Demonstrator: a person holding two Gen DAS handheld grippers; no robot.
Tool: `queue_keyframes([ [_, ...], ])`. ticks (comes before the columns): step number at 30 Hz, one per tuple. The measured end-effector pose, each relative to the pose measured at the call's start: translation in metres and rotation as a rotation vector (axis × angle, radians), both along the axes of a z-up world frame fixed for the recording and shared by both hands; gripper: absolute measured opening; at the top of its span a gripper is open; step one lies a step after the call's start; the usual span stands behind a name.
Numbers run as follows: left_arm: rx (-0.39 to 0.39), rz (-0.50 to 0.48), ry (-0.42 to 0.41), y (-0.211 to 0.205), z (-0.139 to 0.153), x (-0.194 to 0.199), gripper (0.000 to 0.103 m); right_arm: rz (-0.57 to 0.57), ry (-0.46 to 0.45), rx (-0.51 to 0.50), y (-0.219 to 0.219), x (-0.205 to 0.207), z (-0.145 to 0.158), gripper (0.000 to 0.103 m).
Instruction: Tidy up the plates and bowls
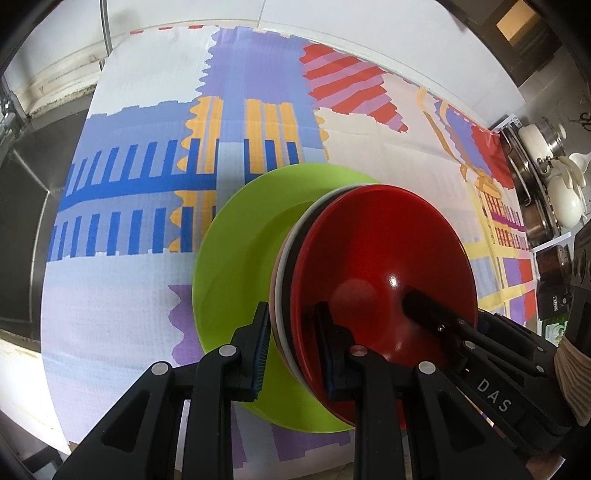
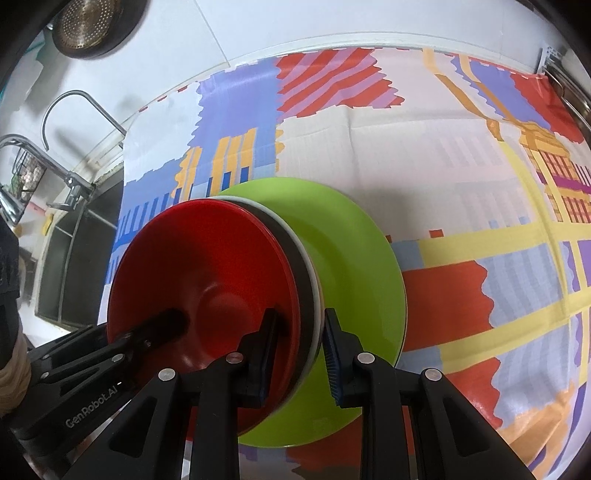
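A stack of nested bowls, red (image 1: 384,266) on top with black, white and pink rims under it, sits on a lime green plate (image 1: 240,266) on the patterned cloth. My left gripper (image 1: 291,347) straddles the stack's near rim, one finger inside the red bowl, one outside. My right gripper (image 2: 299,350) straddles the rim of the same stack (image 2: 207,273) from the other side, above the green plate (image 2: 354,258). Each gripper's finger shows inside the bowl in the other's view. Both jaws are closed onto the rims.
A colourful patterned cloth (image 1: 147,295) covers the counter. A steel sink (image 1: 22,206) and faucet (image 2: 74,107) lie to the left. Pots and white ceramic ware (image 1: 554,184) stand at the right edge. A strainer (image 2: 85,22) hangs on the wall.
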State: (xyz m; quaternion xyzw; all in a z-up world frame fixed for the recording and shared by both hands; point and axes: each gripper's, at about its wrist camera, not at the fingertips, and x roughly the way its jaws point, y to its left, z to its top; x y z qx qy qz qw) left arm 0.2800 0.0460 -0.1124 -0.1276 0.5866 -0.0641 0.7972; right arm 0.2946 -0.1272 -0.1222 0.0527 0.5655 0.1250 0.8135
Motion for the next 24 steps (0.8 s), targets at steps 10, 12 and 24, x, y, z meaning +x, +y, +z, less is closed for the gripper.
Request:
queue_keyframes([
  [10, 0.089, -0.009, -0.09, 0.004, 0.007, -0.008, 0.054, -0.025, -0.043, -0.049, 0.0, -0.006, 0.002, 0.04],
  [12, 0.127, -0.024, -0.128, 0.004, 0.011, -0.012, 0.057, -0.047, -0.078, -0.056, -0.004, -0.012, 0.006, 0.047],
  [24, 0.291, 0.063, -0.496, -0.002, 0.068, -0.088, 0.089, -0.14, -0.407, -0.118, -0.022, -0.077, 0.058, 0.077],
])
